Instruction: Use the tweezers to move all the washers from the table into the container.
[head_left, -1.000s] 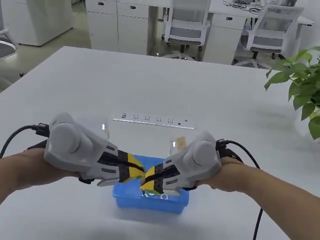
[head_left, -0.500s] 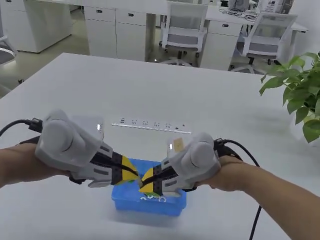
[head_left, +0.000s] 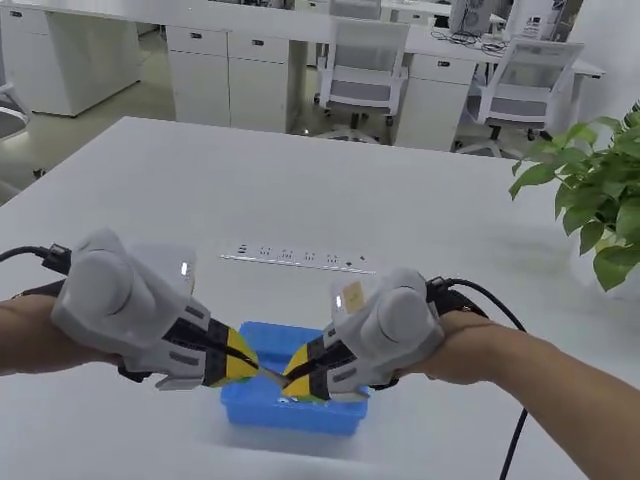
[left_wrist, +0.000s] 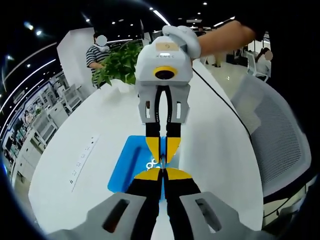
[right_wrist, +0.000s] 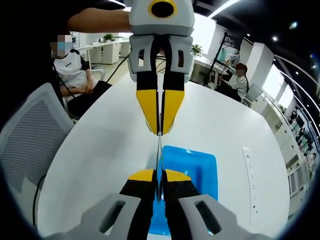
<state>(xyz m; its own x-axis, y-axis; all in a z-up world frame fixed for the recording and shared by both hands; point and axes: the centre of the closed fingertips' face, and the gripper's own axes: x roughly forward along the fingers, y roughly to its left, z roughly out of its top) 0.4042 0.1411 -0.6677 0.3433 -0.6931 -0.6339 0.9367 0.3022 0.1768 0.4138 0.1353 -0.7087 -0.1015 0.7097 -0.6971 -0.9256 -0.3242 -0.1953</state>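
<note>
A blue container (head_left: 300, 412) (left_wrist: 131, 165) (right_wrist: 192, 172) stands on the white table (head_left: 300, 190) near its front edge. Small metal washers (left_wrist: 151, 164) lie inside it. My left gripper (head_left: 238, 364) (left_wrist: 161, 172) and right gripper (head_left: 296, 378) (right_wrist: 159, 176) meet tip to tip just above the container. Thin metal tweezers (right_wrist: 159, 150) run between the two pairs of yellow jaws. Both grippers are shut on them. The tweezer tips are hidden by the jaws.
A white power strip (head_left: 295, 258) lies flat on the table beyond the container. A green plant (head_left: 590, 200) stands at the right edge. Office chairs (head_left: 350, 75) and desks stand past the far edge. People sit in the background of the gripper views.
The head camera has shifted, so the whole scene sits a little lower and further left. Both grippers stay tip to tip over the container, and the left one has sunk slightly.
</note>
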